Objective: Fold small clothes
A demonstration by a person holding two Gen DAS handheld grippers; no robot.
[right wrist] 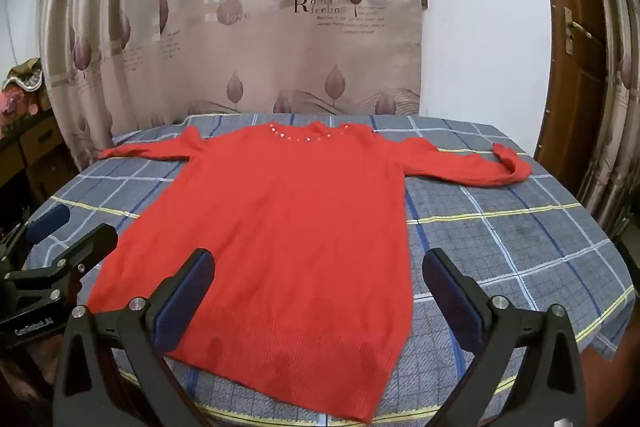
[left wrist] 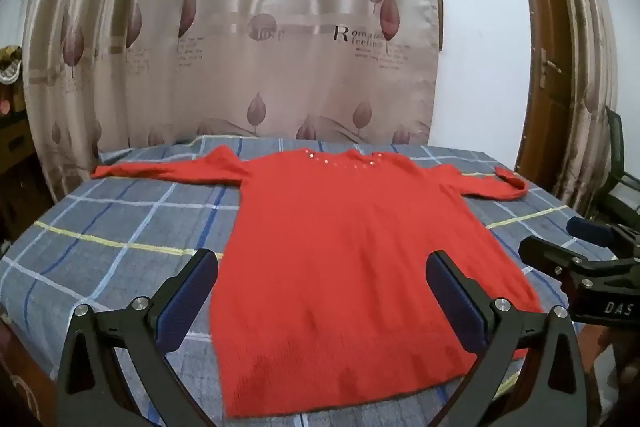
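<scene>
One curtain [left wrist: 240, 27]: beige with a leaf print and lettering, hanging behind the desk across most of the far wall.
Door [right wrist: 576, 67]: brown wood with a metal handle, at the right beside the white wall.
Desk [left wrist: 120, 223]: covered by a grey-blue plaid cloth with white, blue and yellow lines.
Sweater [left wrist: 340, 247]: red knit, lying flat on the desk, neckline with small shiny studs at the far side, hem at the near edge, both sleeves stretched outward; the right cuff [right wrist: 512, 163] is curled back on itself.
Left claw [left wrist: 320, 291]: spread wide, nothing between its blue pads, hovering above the lower part of the sweater near its left edge.
Right claw [right wrist: 318, 289]: spread wide as well, empty, hovering above the hem area toward the right edge.
</scene>
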